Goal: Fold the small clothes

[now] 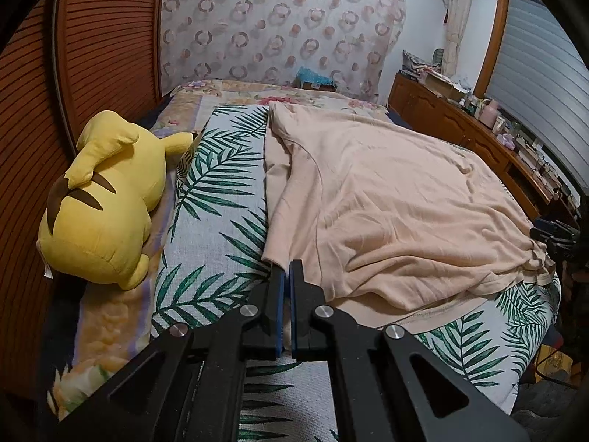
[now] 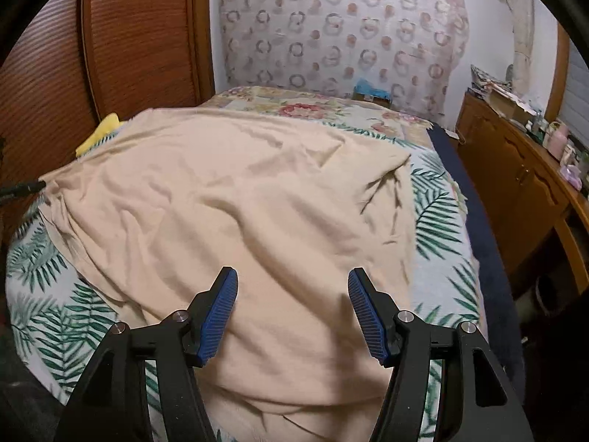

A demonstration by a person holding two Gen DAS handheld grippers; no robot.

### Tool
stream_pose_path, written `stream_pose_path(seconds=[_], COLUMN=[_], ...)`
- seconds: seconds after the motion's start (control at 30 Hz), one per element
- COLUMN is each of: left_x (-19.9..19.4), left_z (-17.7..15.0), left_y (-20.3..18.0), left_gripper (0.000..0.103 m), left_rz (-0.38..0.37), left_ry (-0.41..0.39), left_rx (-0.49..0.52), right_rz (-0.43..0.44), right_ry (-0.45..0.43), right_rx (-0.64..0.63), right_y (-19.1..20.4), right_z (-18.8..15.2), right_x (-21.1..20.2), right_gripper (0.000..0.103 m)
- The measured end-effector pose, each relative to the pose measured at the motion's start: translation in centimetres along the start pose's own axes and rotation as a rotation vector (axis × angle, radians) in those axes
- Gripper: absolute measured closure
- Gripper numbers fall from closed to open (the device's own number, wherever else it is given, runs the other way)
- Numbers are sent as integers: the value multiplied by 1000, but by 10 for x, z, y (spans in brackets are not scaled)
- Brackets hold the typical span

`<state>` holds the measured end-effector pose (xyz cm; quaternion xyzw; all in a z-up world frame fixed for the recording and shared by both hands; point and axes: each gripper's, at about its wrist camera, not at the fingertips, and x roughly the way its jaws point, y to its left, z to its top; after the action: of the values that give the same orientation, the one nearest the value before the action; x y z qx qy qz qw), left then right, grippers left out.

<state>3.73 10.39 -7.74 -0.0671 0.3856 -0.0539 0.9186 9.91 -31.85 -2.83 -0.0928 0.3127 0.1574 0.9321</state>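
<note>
One peach shirt (image 2: 235,199) rumpled on leaf-print cover (image 1: 217,199), left claw (image 1: 286,269) pinching its edge, right claw (image 2: 292,283) spread.

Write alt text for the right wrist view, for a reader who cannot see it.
An open claw with blue pads hovers over a beige shirt spread, wrinkled, on a leaf-print cover on a bed. Behind are a wooden louvred door, a circle-patterned curtain and, at right, a cluttered wooden cabinet.

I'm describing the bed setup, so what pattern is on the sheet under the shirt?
Green palm-leaf fronds on a pale grey-white sheet, clearest in the left wrist view.
</note>
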Motion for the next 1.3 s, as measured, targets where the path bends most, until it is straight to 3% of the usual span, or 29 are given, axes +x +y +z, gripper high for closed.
stream_pose_path(seconds=[0.3,0.33,0.37,0.43,0.47,1.13,1.2,1.23,1.27,1.3], left_x=[6,7,8,8,8,23,24,24,25,25], left_z=[-4,-4,-4,-4,-4,-6,-6,-5,-4,-3], left_y=[6,6,6,6,6,-8,-10,-11,-11,-11], left_gripper=[101,96,81,65,64,64,73,87,94,96], left_rz=[-2,0,1,-8,-15,-12,-25,-33,-62,-78], left_ry=[29,36,42,40,38,90,94,98,109,112], left_rx=[-26,-26,-26,-25,-23,30,42,45,37,31], right_rz=[14,13,14,16,18,27,30,30,30,30], right_ry=[35,33,32,26,25,21,21,20,20,20], right_rx=[4,4,7,19,21,33,35,35,36,36], right_y=[5,5,5,6,7,6,6,6,7,7], right_z=[-14,-15,-16,-18,-20,-13,-13,-13,-12,-12], right_x=[14,13,13,12,12,-1,-1,-1,-1,-1], right_gripper=[39,39,39,39,39,38,38,38,38,37])
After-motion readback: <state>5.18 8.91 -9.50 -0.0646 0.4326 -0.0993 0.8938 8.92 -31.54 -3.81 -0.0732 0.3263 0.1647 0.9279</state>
